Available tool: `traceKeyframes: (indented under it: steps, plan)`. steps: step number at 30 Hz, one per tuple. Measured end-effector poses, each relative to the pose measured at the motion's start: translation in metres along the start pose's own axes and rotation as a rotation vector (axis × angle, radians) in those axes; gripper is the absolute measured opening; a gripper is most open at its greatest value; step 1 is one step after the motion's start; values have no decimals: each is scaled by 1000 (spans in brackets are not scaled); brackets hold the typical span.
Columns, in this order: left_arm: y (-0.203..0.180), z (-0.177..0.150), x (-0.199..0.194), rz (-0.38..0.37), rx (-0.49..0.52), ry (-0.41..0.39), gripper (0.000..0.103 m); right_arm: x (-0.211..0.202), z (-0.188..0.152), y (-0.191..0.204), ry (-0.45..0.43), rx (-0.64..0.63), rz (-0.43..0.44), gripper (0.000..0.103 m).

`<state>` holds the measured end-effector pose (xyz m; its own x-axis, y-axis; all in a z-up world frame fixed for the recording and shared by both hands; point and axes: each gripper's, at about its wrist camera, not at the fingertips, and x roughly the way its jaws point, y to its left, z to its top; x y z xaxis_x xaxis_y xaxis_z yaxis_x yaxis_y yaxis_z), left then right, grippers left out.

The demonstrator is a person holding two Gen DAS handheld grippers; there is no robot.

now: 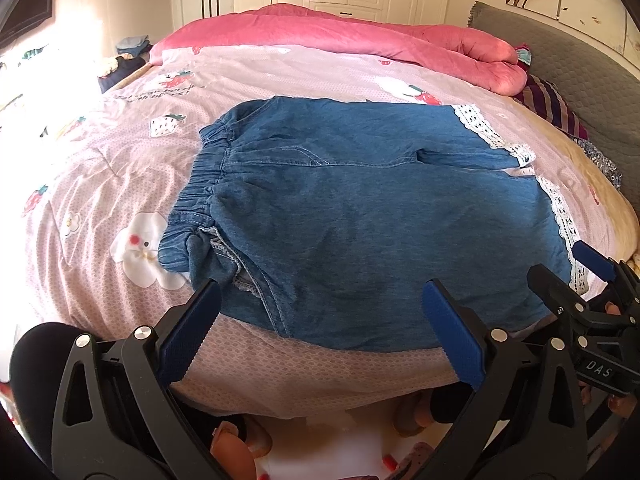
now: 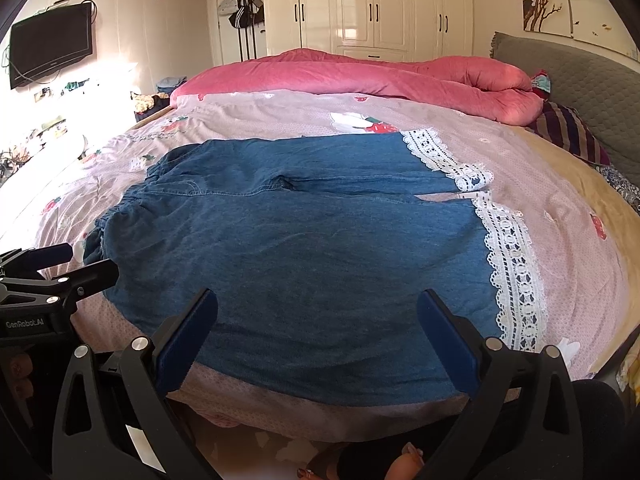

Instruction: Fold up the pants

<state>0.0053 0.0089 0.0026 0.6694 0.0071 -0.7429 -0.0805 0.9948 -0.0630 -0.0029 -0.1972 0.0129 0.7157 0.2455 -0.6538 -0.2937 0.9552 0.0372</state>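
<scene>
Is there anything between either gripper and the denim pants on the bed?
Nothing visible. The left gripper and right gripper are both open at the near edge of the denim pants, with only bedsheet around them.

Pants [image 1: 360,208] flat on bed [image 1: 100,168]

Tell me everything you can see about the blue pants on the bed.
The pants look like soft blue denim, with a gathered elastic waistband at the left and white lace trim on both leg hems at the right. They lie spread flat and unfolded on the pink printed bedsheet, legs side by side, near leg along the bed's edge. Both tongs, left and right, are open and hold nothing.
</scene>
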Motion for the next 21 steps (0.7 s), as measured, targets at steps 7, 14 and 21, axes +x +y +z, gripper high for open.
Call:
traceKeyframes:
  steps: [7, 14, 21]
  plan:
    - [22, 16, 8, 11, -27, 5, 94, 17, 29, 7, 54, -16, 90, 99]
    - [56, 56, 26, 28, -58, 8, 94, 47, 84, 17, 94, -45, 205, 99]
    - [95, 120, 70, 101, -53, 19, 94, 89, 123, 16, 90, -47, 198, 99]
